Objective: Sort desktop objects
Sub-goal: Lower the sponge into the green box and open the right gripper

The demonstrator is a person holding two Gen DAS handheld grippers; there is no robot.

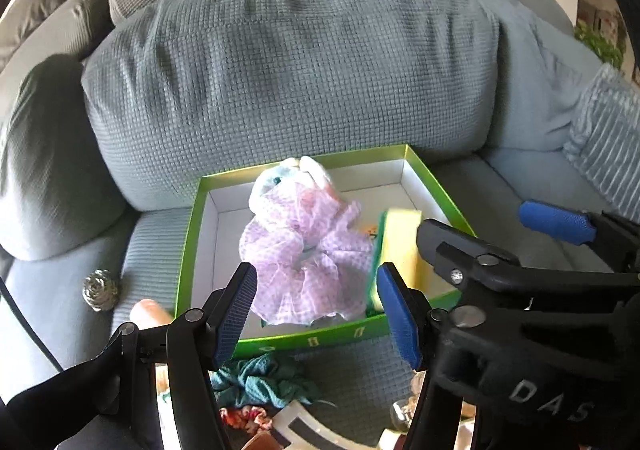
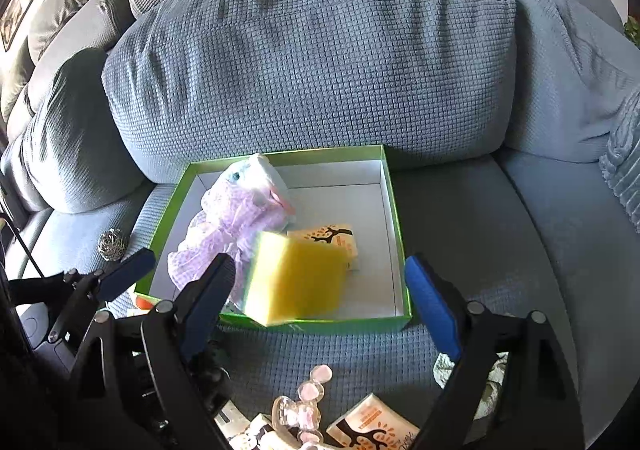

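A green box [image 2: 396, 217] with a white inside sits on the sofa seat. In it lie a lilac gauzy scrunchie [image 2: 224, 234], a white soft toy [image 2: 264, 173] and a tissue packet [image 2: 336, 240]. A yellow sponge [image 2: 296, 278] is blurred and tilted over the box's near edge. It lies between the fingers of my right gripper [image 2: 320, 306] without touching either pad, and the jaws stand wide. My left gripper [image 1: 316, 316] hovers open at the box's near side, with the scrunchie [image 1: 304, 258] lying beyond its pads. The sponge [image 1: 400, 246] shows at the right there.
A steel scourer [image 2: 112, 246] rests left of the box. Near me lie a teal cloth [image 1: 260, 378], a clear pink hair clip [image 2: 308, 398] and another tissue packet [image 2: 372, 430]. Big grey cushions [image 2: 312, 57] rise behind the box.
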